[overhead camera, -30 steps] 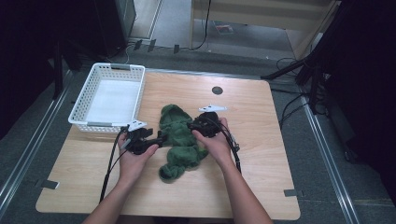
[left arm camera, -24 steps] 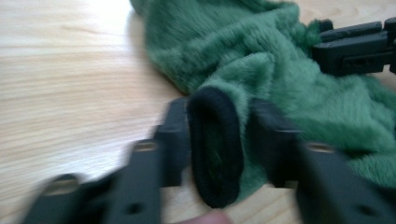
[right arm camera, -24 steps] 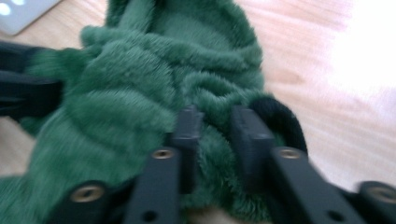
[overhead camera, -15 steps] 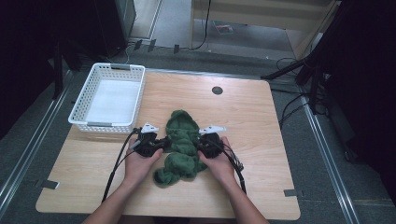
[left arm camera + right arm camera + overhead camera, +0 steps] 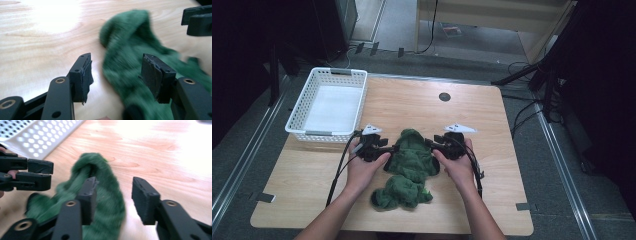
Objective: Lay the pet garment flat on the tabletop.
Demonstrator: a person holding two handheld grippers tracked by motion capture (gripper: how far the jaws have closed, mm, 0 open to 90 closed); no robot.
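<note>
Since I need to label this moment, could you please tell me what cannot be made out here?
- High view: the left tongs and right tongs are too small to show their opening.
- High view: both hands cover the green cloth edges.
- Left gripper view: the cloth is blurred, its weave unreadable.
- Right gripper view: the white basket is cut off.

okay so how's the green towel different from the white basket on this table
The green towel is soft and crumpled in a heap; the white basket is rigid, rectangular and perforated. The towel lies near the table's front, between the left gripper and right gripper; the basket sits apart at the far left corner, untouched. Both rest on the wooden table.
</note>
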